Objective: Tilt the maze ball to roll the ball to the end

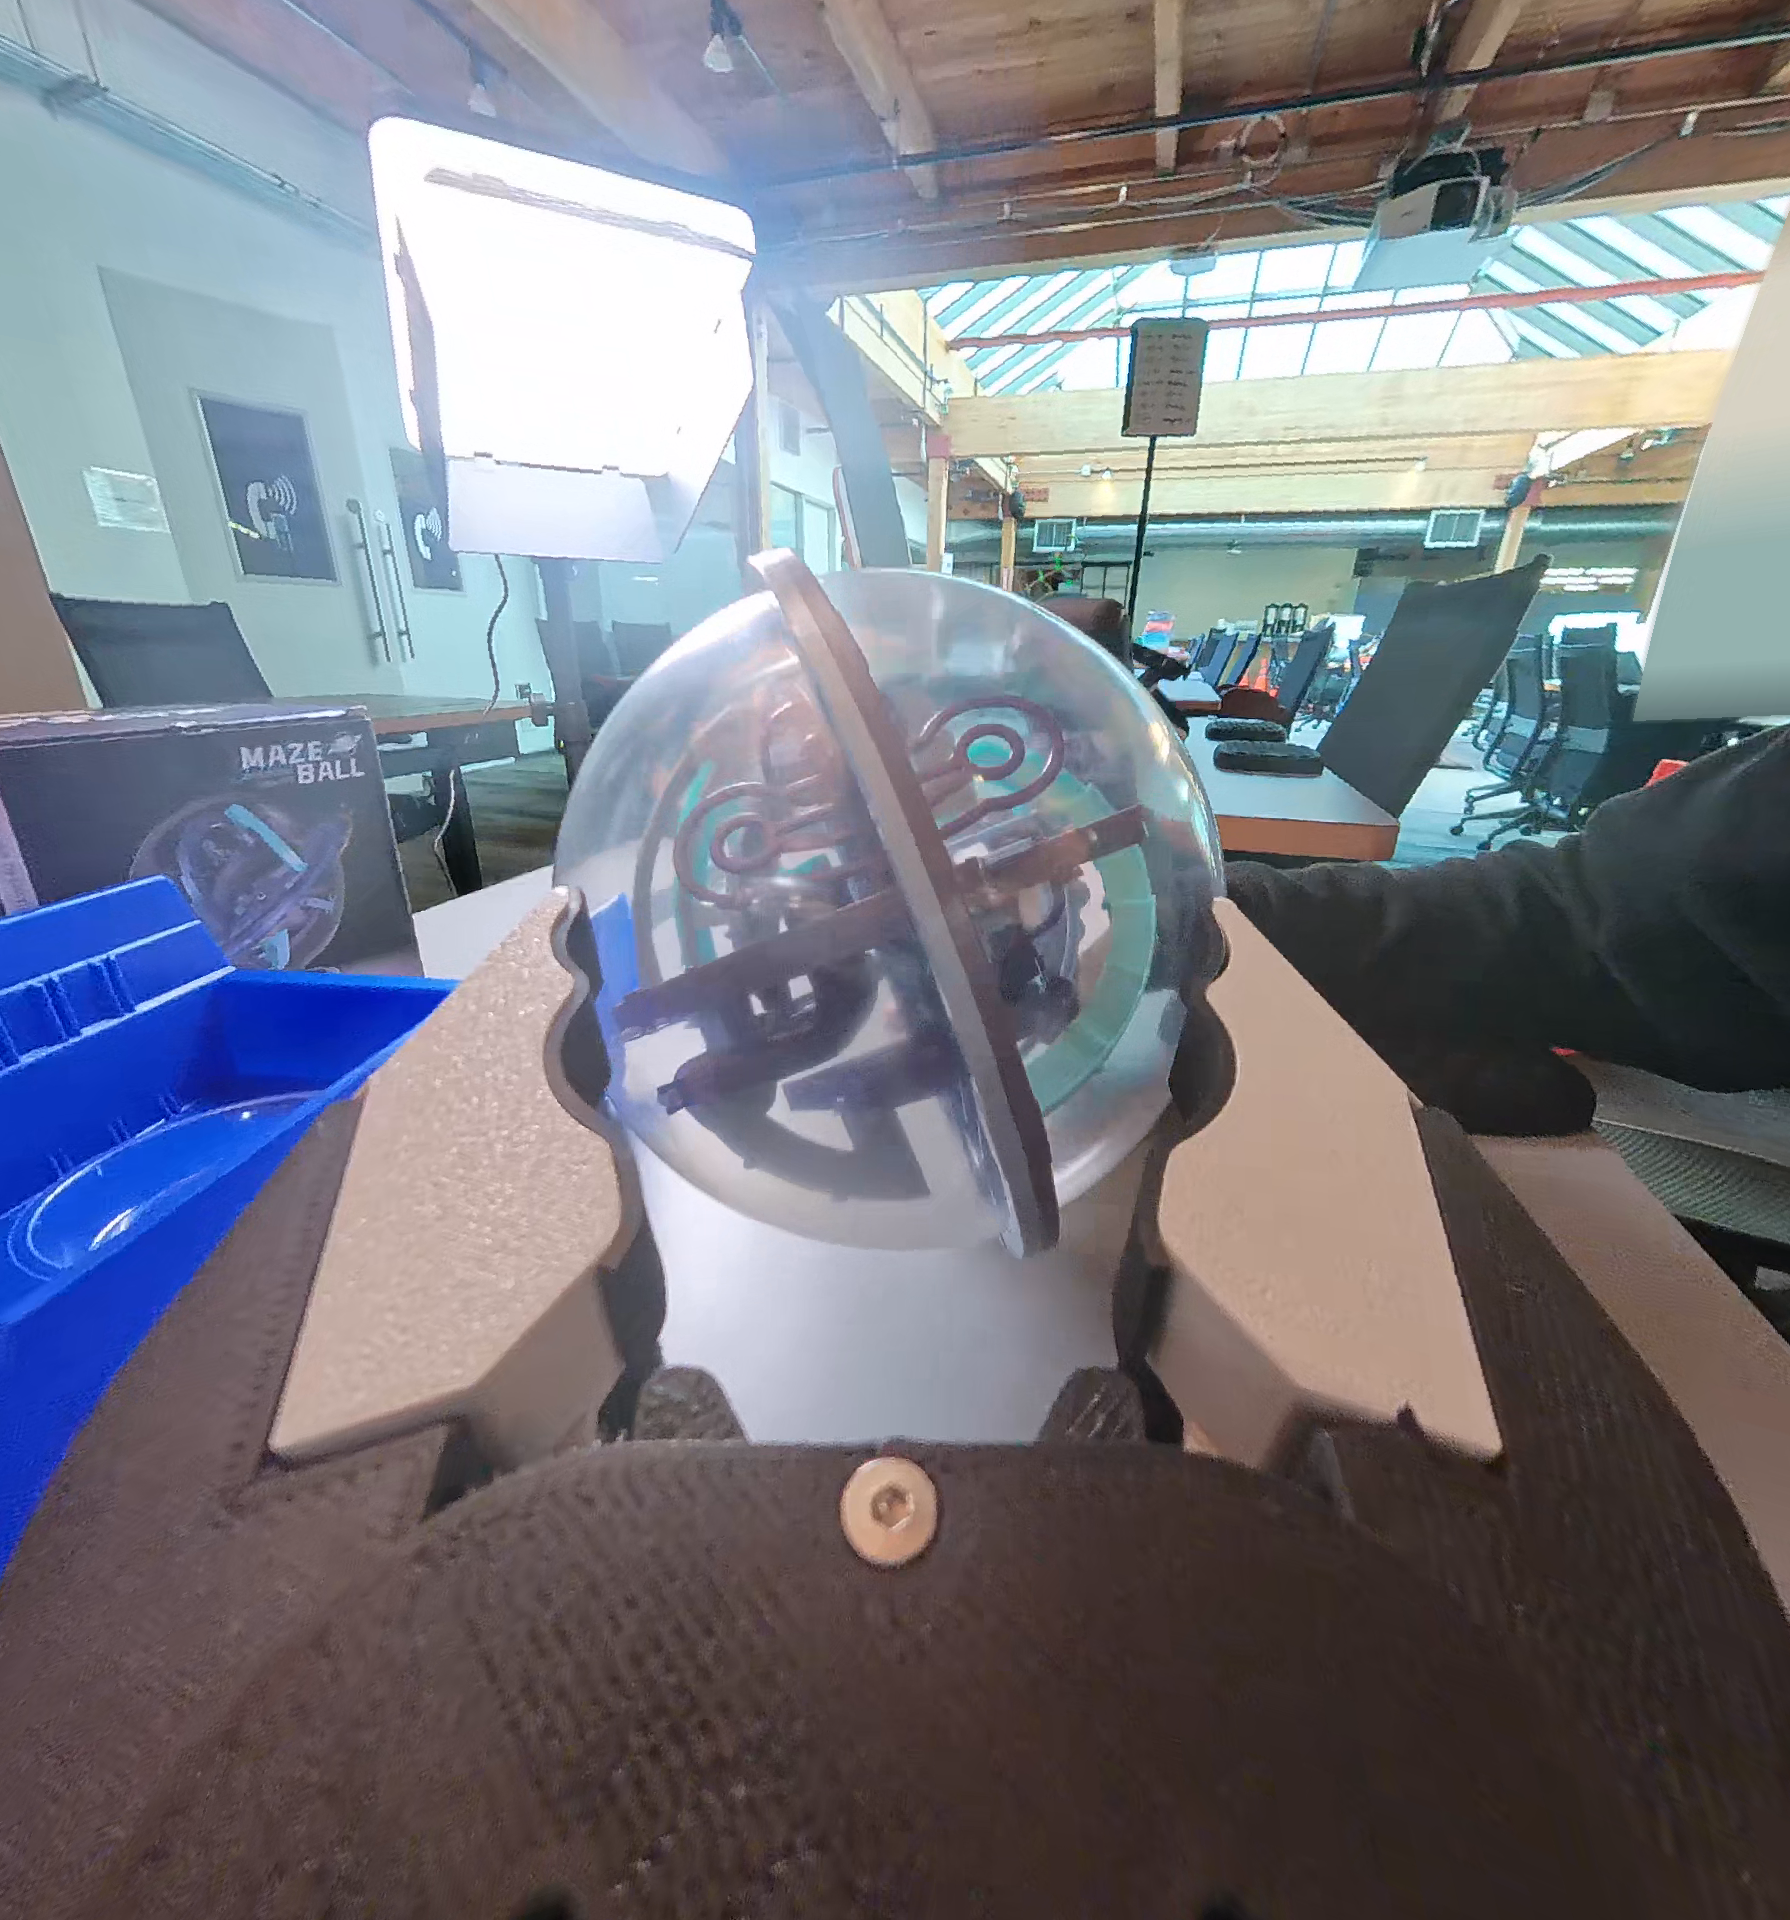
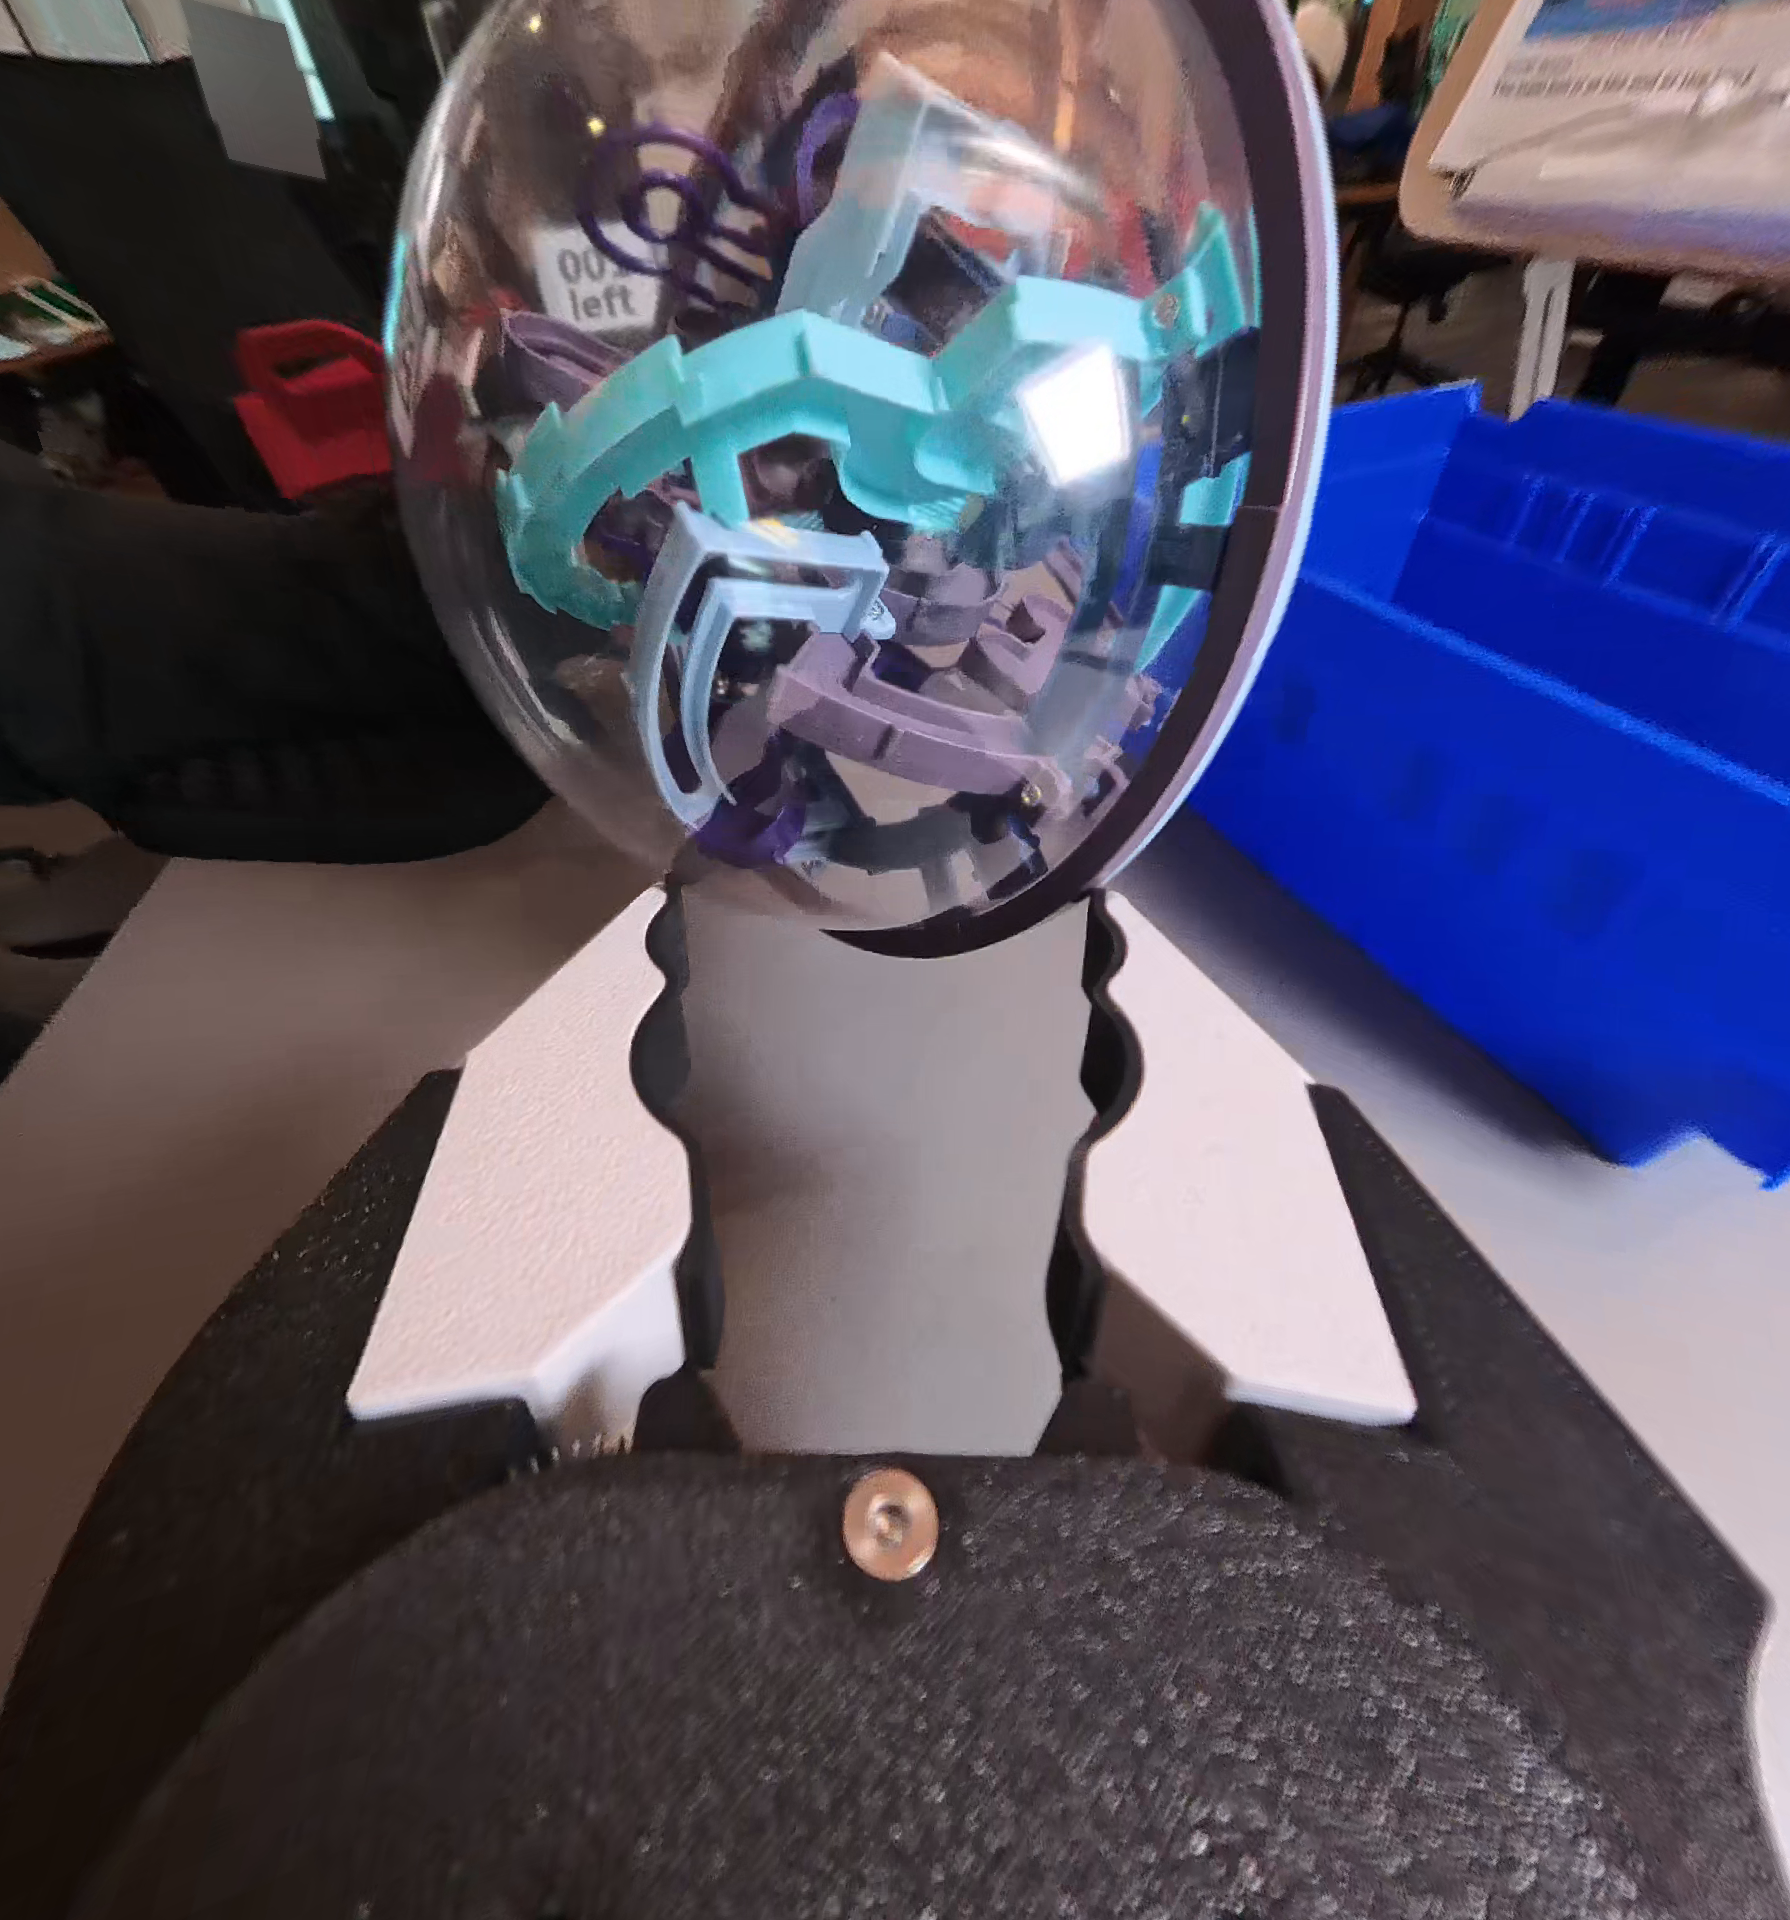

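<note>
A: Maze ball (image 1: 886, 914): from the left camera, one clear sphere sits between our left gripper's (image 1: 886, 997) pads, pressed on both flanks. Hard, slick, light, we'd judge.

B: Right camera: our right gripper (image 2: 886, 914), half-spread, just touches its underside. One blue bin (image 2: 1556, 748) right.
</note>
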{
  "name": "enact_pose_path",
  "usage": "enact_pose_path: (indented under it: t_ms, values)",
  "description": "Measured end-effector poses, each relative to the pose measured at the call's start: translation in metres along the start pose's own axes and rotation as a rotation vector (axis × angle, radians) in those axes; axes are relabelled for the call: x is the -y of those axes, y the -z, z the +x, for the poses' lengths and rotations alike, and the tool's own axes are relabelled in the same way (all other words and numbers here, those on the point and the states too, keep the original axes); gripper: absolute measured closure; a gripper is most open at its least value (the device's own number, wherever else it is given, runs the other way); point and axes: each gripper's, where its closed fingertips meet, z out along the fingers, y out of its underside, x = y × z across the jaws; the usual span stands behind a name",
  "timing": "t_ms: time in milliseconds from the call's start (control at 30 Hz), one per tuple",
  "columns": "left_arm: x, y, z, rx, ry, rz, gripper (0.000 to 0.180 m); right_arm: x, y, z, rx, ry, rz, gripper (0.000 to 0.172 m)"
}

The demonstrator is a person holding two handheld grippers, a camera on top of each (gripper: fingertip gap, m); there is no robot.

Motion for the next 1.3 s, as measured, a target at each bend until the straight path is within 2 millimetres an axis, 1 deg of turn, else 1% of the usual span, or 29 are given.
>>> enact_pose_path:
  t_ms: [133,200,233,333,433,633,867,967,1067,1300]
  values:
    - [0.009,0.001,-0.002,-0.003,0.002,0.042,0.069,0.012,0.000,0.000,-0.043,0.045,0.038,0.094]
    - [0.016,0.000,0.001,-0.020,-0.043,0.059,0.069,0.019,0.000,0.000,-0.068,0.093,0.052,0.093]
    - [0.023,0.000,0.004,-0.034,-0.080,0.073,0.069,0.024,0.000,-0.002,-0.082,0.122,0.066,0.093]
    - [0.052,-0.004,0.021,-0.082,-0.202,0.110,0.069,0.047,0.004,-0.011,-0.117,0.220,0.135,0.092]
    - [0.075,-0.007,0.038,-0.119,-0.301,0.118,0.070,0.069,0.012,-0.020,-0.151,0.315,0.185,0.092]
    - [0.113,-0.010,0.067,-0.171,-0.434,0.173,0.070,0.109,0.027,-0.039,-0.223,0.497,0.238,0.090]
    - [0.151,-0.015,0.089,-0.223,-0.538,0.216,0.070,0.150,0.041,-0.054,-0.295,0.639,0.279,0.089]
    - [0.163,-0.016,0.091,-0.230,-0.533,0.244,0.070,0.162,0.046,-0.057,-0.301,0.661,0.279,0.089]
    - [0.169,-0.016,0.089,-0.225,-0.508,0.274,0.070,0.173,0.051,-0.060,-0.297,0.684,0.268,0.090]
    - [0.171,-0.014,0.089,-0.215,-0.511,0.296,0.071,0.177,0.051,-0.060,-0.299,0.696,0.221,0.090]
